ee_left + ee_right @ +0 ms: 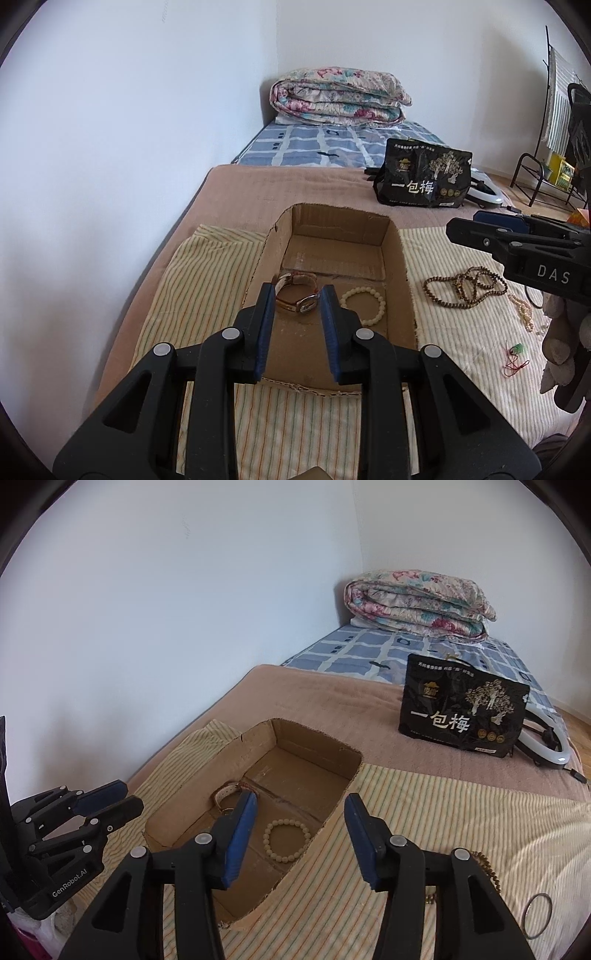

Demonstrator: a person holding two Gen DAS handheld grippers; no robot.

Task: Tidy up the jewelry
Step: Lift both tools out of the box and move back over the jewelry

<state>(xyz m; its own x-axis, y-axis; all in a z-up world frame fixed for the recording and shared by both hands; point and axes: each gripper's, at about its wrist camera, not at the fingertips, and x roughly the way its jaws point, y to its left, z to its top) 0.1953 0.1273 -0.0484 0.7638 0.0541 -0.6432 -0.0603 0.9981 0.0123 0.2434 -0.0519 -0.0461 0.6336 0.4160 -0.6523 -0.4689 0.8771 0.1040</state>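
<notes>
Left wrist view: the left tool (297,299) hangs over the near end of an open cardboard box (400,266) that sits on a striped cloth (207,280) on the bed (240,184). Its blue pads stand a narrow way apart with nothing clamped between them. Beyond the tips, on the box floor, lies a watch (297,295) with a reddish-brown strap, and just beside it a pale bead bracelet (364,306). To the right of the box, on the cloth, lie a dark wooden bead strand (465,288), a string of small pale pearls (522,310) and a bit of red cord with a green bead (515,356). The right tool (465,230) reaches in from the right edge; its body reads "DAS". A black bag (423,177) printed "一包梅" stands further back, with a folded floral quilt (340,96) at the head of the bed.

Right wrist view: the right tool (301,827) is open about halfway and empty, held above the box's right rim. Between its fingers the bead bracelet (288,840) shows on the box floor, the watch (231,797) just left of it. The left tool (123,799), marked "GenRobot.AI", sits at the left edge, its jaws nearly together. A thin ring bangle (537,915) and part of the dark bead strand (489,867) lie on the cloth at lower right
</notes>
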